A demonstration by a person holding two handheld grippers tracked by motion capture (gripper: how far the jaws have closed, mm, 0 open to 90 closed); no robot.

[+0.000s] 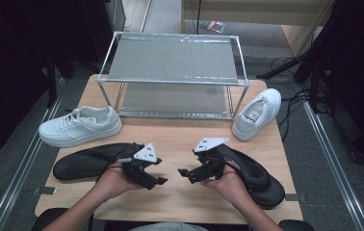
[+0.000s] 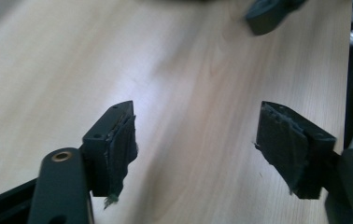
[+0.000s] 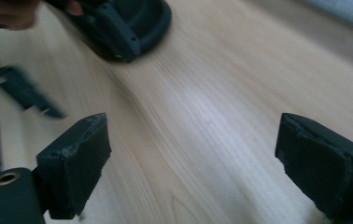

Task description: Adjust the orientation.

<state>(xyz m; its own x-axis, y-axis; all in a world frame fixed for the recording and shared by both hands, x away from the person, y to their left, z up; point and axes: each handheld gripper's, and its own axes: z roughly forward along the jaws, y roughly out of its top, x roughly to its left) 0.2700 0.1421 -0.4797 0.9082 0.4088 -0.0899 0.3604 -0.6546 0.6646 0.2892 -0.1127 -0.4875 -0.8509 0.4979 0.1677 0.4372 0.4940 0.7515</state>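
Two white sneakers lie on the wooden table (image 1: pixel 175 139), one at the left (image 1: pixel 80 126) and one at the right (image 1: pixel 258 113). In front of them are two black shoes, one at the left (image 1: pixel 86 161) and one at the right (image 1: pixel 257 175). My left gripper (image 1: pixel 157 182) and right gripper (image 1: pixel 186 174) are held low over the table's front middle, tips facing each other a short way apart. In the left gripper view its jaws (image 2: pixel 198 126) stand open over bare wood. The right gripper (image 3: pixel 193 140) is open too, and beyond it lies the left black shoe (image 3: pixel 128 28).
A two-tier metal shoe rack (image 1: pixel 173 79) stands at the back middle of the table, both shelves bare. Dark floor, rails and cables surround the table. The other gripper's jaw tip (image 2: pixel 270 14) shows blurred at the top of the left gripper view.
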